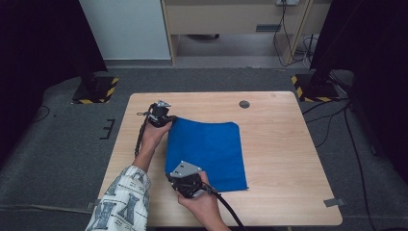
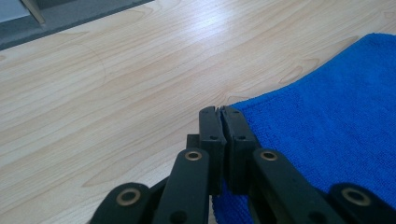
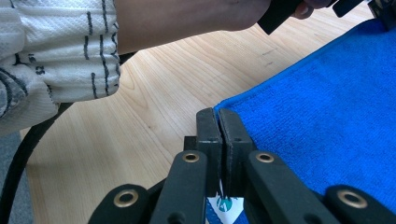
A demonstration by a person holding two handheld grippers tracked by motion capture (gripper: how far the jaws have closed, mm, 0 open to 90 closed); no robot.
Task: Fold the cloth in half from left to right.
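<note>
- The blue terry cloth (image 1: pixel 207 153), a rectangular towel with a hemmed edge, lies flat a little toward seven o'clock of the table's middle, its far edge slightly curled.
- The left gripper (image 1: pixel 166 117), black with two jaws, sits at the cloth's eleven o'clock corner; in the left gripper view (image 2: pixel 220 122) its jaws are pressed together on the cloth's edge.
- The right gripper (image 1: pixel 182 179), topped by a grey three-cornered plate, is at the cloth's seven o'clock corner; in the right gripper view (image 3: pixel 216 122) its jaws are clamped on the hem.
- A small white label with a teal mark (image 3: pixel 224 203) shows under those jaws; its writing is too small to read.
- The person's left forearm wears a white sleeve with a dark line pattern (image 1: pixel 120 202).
- The light wood-grain table (image 1: pixel 284 159) has a round grey cable cap (image 1: pixel 244 104) near its one o'clock edge.
- Grey carpet (image 1: pixel 57 144) surrounds the table.
- Two black stand bases with yellow-black hazard stripes (image 1: pixel 96 90) sit at ten and two o'clock.
- A pale wooden cabinet (image 1: pixel 231 19) stands at twelve o'clock, cables trailing beside it.
</note>
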